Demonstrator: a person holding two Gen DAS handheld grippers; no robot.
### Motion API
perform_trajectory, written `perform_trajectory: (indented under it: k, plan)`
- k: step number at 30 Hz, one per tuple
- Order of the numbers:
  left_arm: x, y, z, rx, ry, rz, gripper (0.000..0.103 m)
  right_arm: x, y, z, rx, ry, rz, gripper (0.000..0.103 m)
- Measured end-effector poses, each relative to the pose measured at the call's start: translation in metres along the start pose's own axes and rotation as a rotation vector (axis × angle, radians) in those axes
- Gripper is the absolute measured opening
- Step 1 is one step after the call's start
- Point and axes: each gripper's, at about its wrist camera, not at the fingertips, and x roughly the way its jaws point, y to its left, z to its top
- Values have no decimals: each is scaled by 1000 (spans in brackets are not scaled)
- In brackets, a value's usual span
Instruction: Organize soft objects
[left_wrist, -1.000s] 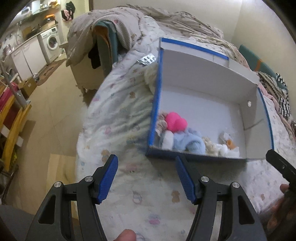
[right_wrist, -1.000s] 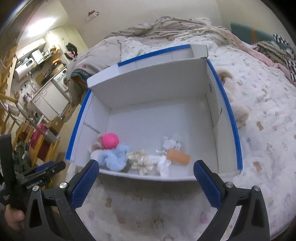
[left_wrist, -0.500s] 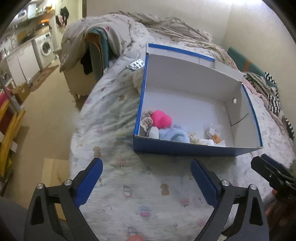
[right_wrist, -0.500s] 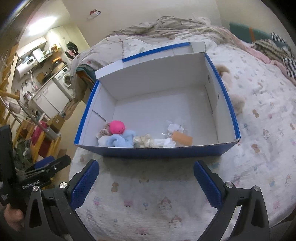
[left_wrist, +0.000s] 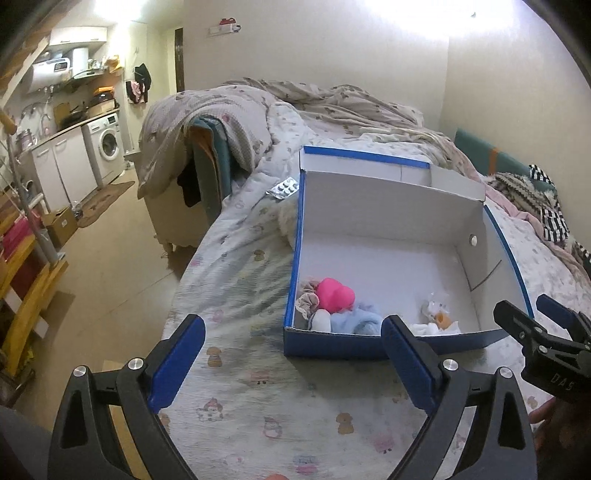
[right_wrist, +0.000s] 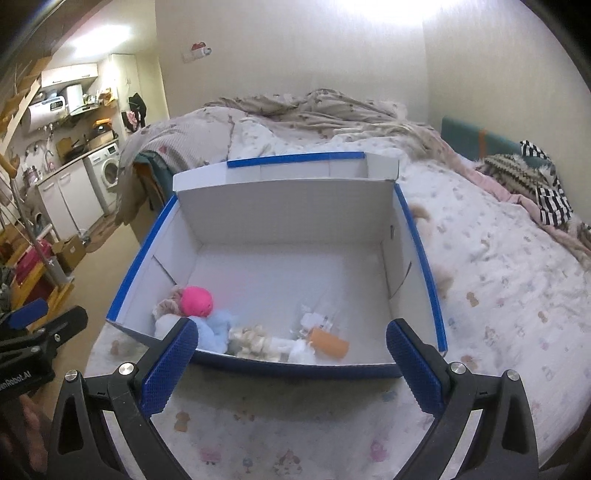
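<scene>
Two blue-padded black fingers of the left gripper (left_wrist: 291, 354) are standing wide apart over the white cartoon-printed bedspread (left_wrist: 240, 280) in the left wrist view, holding nothing. A rumpled beige quilt (left_wrist: 317, 99) is lying across the far end of the bed, and beyond the bed's left edge a kitchen corner with a white front-loading washing machine (left_wrist: 107, 146) is showing against the wall. A silver blister pack of pills (left_wrist: 283, 187) is resting on the bedspread just beside the far left corner of the blue-edged white cardboard box (left_wrist: 388, 192). Inside the box, soft things are bunching along the near wall: a bright pink rounded plush (left_wrist: 336, 293), a pale blue fluffy cloth (left_wrist: 356, 320) touching it, and a small orange piece (left_wrist: 441, 318) further right. The right gripper (left_wrist: 535, 314) is poking in at the right edge, near the box's near right corner.

Seen from the right wrist, the right gripper (right_wrist: 291, 345) is likewise spread open and empty, its fingers framing the near wall of the cardboard box (right_wrist: 288, 214). The pink plush (right_wrist: 197, 301) is sitting in the near left corner, the blue cloth (right_wrist: 218, 328) against it, then a cream knotted bundle (right_wrist: 251, 338) and an orange cylinder (right_wrist: 328, 341) to the right. A black-and-white striped garment (right_wrist: 550, 201) is lying on the bedspread (right_wrist: 498, 280) at the far right. The left gripper (right_wrist: 40, 317) is showing at the left edge; its opening cannot be told here.
</scene>
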Motion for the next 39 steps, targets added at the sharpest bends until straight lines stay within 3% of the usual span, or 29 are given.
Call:
perform_trajectory:
  k: [39]
  plan:
    - [5,-5,-3,-5,39,-59,96,1,-2,-2,6,19,-19,103]
